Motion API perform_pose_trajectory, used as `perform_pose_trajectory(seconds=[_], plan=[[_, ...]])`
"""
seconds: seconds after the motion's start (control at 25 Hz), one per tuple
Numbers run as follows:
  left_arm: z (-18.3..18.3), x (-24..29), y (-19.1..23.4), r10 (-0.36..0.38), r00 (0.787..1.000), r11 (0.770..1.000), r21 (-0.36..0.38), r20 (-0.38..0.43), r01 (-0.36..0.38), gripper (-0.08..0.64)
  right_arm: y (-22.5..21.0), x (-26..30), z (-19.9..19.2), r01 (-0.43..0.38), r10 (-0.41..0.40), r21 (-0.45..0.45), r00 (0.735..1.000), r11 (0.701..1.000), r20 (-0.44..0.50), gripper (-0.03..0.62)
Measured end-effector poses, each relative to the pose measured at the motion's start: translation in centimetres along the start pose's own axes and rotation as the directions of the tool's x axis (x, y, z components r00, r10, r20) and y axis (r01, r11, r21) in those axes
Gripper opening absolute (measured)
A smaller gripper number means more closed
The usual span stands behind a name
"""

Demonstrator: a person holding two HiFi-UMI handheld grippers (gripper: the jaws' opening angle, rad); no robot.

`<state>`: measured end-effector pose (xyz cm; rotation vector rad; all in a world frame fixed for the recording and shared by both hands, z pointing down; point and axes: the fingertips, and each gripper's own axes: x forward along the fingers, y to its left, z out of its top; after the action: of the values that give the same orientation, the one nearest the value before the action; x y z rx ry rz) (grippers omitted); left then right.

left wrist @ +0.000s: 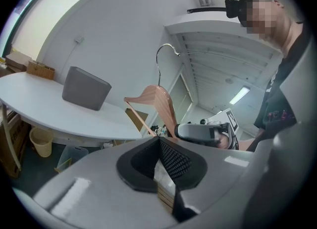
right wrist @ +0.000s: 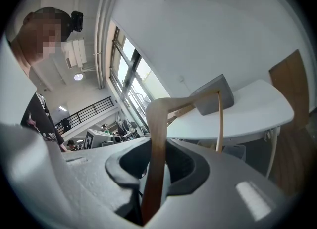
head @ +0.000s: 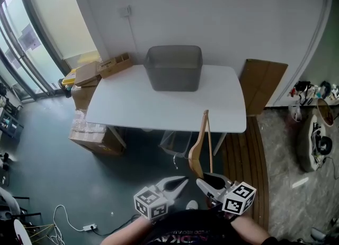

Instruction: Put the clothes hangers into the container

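Hold the right gripper (head: 210, 183) clamped on the wooden hanger (head: 200, 144), lower centre. Carry it up-frame across the table (head: 132, 106) and lower it into the grey container (head: 174, 68), upper centre. Leave the left gripper (head: 178, 184) aside, jaws together and seemingly empty.

Bare white table (head: 132, 106) before grey container (head: 174, 77), its open top seemingly unobstructed

At 12 o'clock, dark walls keep us from seeing inside the container (head: 174, 68). Near 6 o'clock the lower end of the hanger (head: 200, 144) disappears behind the right gripper (head: 203, 180), and the head view's bottom edge cuts off our forearms (head: 253, 232).
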<state>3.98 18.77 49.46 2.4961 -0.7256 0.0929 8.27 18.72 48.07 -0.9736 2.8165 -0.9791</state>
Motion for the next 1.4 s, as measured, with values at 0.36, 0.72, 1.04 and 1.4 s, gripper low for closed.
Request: perform_pose_trajectory(seconds=[0.36,0.72,1.04,1.4], plan=[[2.6,-1.4,3.6,-0.021,1.0,1.0,0.004,-0.011,0.021,0.006,0.3,4.3,1.9,0.014,-0.014,-0.003,1.0,1.0,0.025,0.097],[4.8,-2.2,7.4,-0.073,0.997,0.997,-0.001,-0.024,0.073,0.006,0.5,8.5,3.4,0.06,-0.06,-0.006,0.997,0.998,0.045,0.097],[6.3,-3.4,11.2,-0.109,0.994,0.994,-0.007,-0.028,0.108,0.006,0.1,12.5,4.5,0.103,-0.103,-0.007,0.993,0.995,0.053,0.097],[8.5,-5.6,15.4,-0.128,0.991,0.992,-0.002,-0.027,0.128,0.006,0.4,17.5,6.1,0.124,-0.122,-0.021,0.99,0.992,0.066,0.097]])
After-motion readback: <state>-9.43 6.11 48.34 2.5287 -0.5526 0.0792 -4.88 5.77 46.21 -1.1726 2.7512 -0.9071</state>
